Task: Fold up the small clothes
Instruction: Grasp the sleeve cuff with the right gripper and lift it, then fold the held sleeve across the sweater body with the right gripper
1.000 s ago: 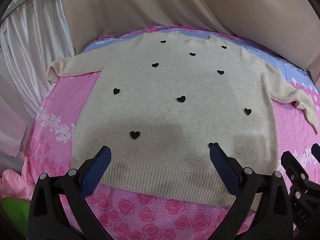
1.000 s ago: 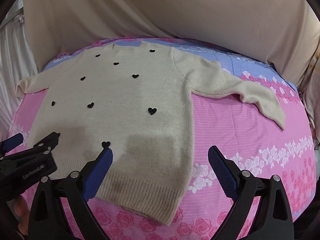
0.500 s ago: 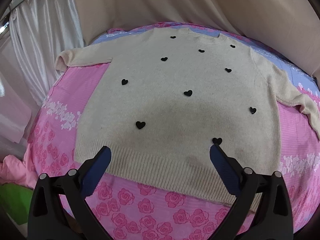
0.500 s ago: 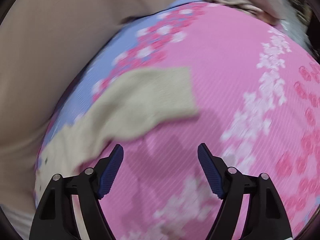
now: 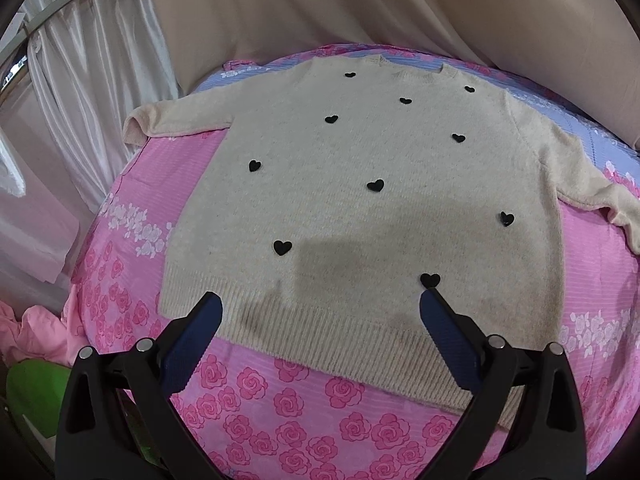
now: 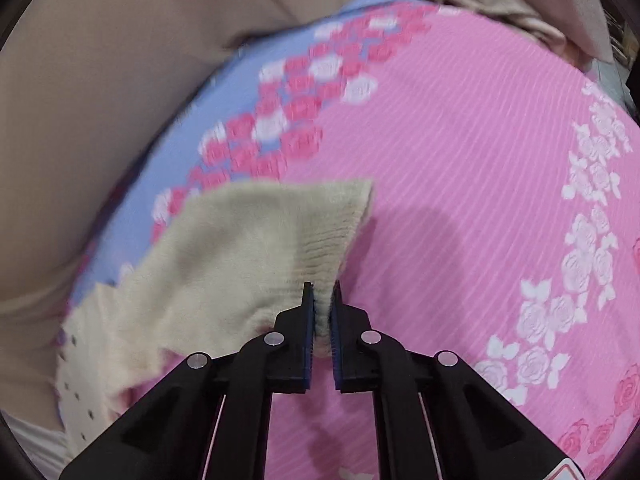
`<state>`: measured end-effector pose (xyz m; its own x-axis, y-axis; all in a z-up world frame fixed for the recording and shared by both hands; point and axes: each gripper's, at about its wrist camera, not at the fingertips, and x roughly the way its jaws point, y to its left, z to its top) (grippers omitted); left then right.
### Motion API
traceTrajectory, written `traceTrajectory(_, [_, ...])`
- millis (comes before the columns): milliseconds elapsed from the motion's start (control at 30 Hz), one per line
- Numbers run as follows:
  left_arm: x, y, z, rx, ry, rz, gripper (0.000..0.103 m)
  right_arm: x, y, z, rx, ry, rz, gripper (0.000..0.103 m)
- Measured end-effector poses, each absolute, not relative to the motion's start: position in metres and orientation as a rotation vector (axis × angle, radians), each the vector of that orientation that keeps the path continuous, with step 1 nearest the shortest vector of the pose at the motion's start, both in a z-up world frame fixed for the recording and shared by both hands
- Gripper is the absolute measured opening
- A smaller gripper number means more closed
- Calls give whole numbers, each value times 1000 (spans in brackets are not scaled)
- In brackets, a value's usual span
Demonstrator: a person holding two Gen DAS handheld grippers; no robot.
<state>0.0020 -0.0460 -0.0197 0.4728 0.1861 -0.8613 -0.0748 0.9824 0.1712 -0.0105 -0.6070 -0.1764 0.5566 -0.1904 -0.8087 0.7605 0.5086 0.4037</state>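
Note:
A cream knit sweater [image 5: 376, 208] with small black hearts lies flat, front up, on a pink rose-print bed cover [image 5: 288, 404], both sleeves spread out. My left gripper [image 5: 320, 312] is open and empty, hovering over the ribbed bottom hem. In the right wrist view my right gripper [image 6: 322, 300] is shut on the ribbed cuff of the sweater's sleeve [image 6: 256, 248], with knit pinched between the blue pads. The rest of the sweater trails off to the lower left in that view.
Beige fabric [image 5: 360, 12] hangs behind the bed. White curtains [image 5: 72, 92] hang at the left. Pink cloth [image 5: 28, 328] and something green [image 5: 32, 396] lie past the bed's left edge. Crumpled beige cloth [image 6: 520, 4] lies at the bed's far right.
My right gripper swung to the sleeve end, moved in over the cuff and shut on it. My left gripper stayed open over the hem and drifted slightly.

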Motion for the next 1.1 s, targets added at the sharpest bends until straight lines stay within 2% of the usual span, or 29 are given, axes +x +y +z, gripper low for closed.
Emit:
traceTrajectory(200, [6,-50,-15,115,1055,115,97,-46,-645,-100,943,542,-605,6])
traceTrajectory(467, [13,-57,-13,72,1063,-16,97,-39,-612,-6,860,448,-461,5])
traceTrajectory(767, [21,-24,-12,-12,1046,-96,98,92,-411,90,621,513,-36,5])
traceTrajectory(933, [26,20,-16,-47,1035,-73,98,175,-273,93,493,604,141,5])
traceTrajectory(1100, [29,78,-24,-86,1037,-8,98,239,-143,62,403,711,260,5])
